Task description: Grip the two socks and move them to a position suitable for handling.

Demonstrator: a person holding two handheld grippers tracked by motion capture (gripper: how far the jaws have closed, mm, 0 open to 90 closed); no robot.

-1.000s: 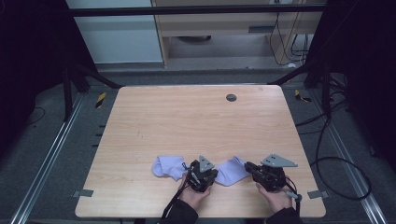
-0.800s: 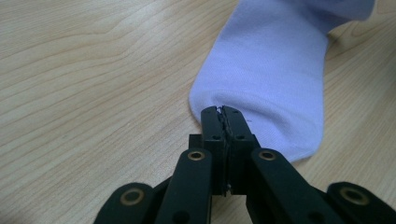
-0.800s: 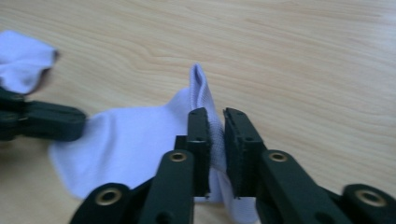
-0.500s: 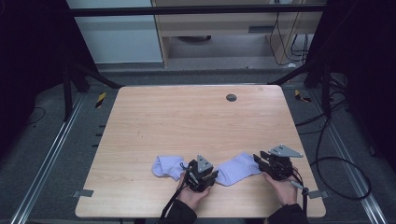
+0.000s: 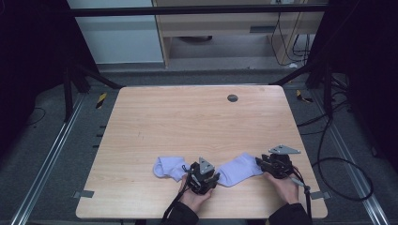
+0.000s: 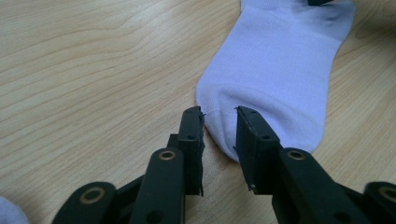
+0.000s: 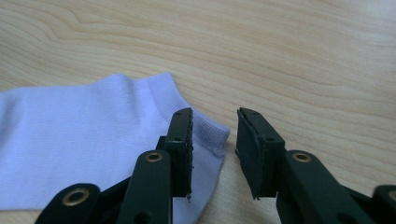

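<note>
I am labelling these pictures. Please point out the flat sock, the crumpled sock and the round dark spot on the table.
flat sock (image 6: pixel 275 79), left gripper view, middle of its foot part.
crumpled sock (image 5: pixel 169 167), high view, middle of the bunched fabric.
round dark spot (image 5: pixel 232 98), high view, its centre.

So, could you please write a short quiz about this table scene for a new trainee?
1. How many socks lie on the table?
2. True or false: the left gripper has its jaws open at the toe of the right sock.
3. Which part of this sock is at the right gripper: A toe, B cuff, C middle?

Key: 1. two, with the other sock further left; 2. true; 3. B.
</note>
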